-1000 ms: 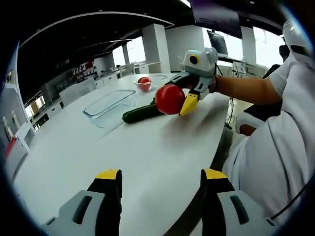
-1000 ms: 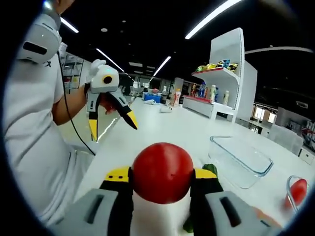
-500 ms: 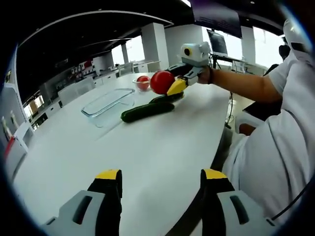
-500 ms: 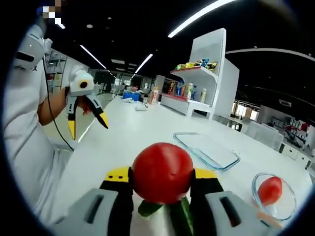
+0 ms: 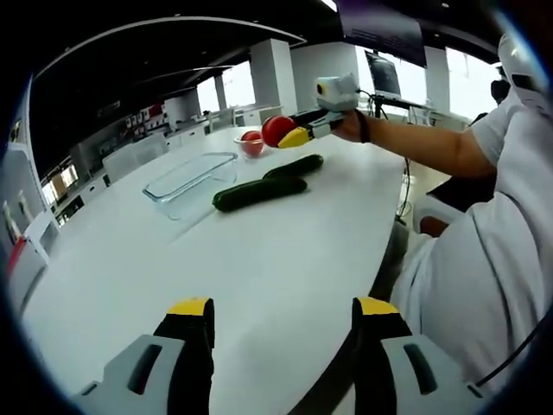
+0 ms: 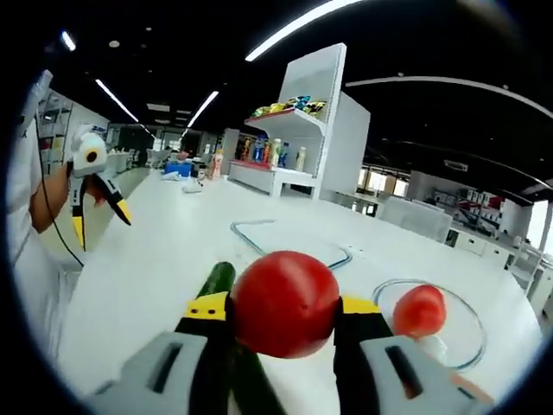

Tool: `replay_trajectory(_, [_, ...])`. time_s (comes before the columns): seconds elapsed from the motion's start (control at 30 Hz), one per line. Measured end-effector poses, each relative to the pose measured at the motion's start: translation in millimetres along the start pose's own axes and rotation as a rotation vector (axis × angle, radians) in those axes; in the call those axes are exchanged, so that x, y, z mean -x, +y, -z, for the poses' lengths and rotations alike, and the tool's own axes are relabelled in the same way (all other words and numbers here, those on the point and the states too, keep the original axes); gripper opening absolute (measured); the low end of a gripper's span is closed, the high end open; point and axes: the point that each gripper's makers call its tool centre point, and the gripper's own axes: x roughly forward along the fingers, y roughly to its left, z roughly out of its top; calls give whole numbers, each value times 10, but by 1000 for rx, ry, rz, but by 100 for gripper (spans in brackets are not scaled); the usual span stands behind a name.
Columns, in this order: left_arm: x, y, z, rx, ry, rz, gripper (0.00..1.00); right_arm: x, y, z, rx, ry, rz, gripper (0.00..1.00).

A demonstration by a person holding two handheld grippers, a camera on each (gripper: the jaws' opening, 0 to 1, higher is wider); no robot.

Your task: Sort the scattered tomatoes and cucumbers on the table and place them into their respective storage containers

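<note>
The tomato (image 6: 285, 303), clamped in the right tool (image 6: 281, 313), has been carried from above the cucumbers (image 5: 259, 192) toward the round bowl (image 6: 471, 333), so release is judged near. The left tool (image 5: 281, 324) is held open above the counter (image 5: 259, 268).

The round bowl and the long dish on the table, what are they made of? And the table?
The round bowl looks like clear glass or clear plastic: the white table shows through it, as does the tomato inside. The long dish looks the same, see-through with a shiny rim. The table seems a smooth white laminate or painted top with a soft sheen; I can't tell which.
</note>
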Motion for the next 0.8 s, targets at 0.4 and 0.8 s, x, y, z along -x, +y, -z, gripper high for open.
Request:
replay_trajectory(0.4, [12,1,12,7,-2,-5,63,183,-713,-15,-36,-4,281,44])
replay_trajectory(0.8, [32,-67,-74,-11,-20,5,63,283,-1086,29,-33,27,424,44])
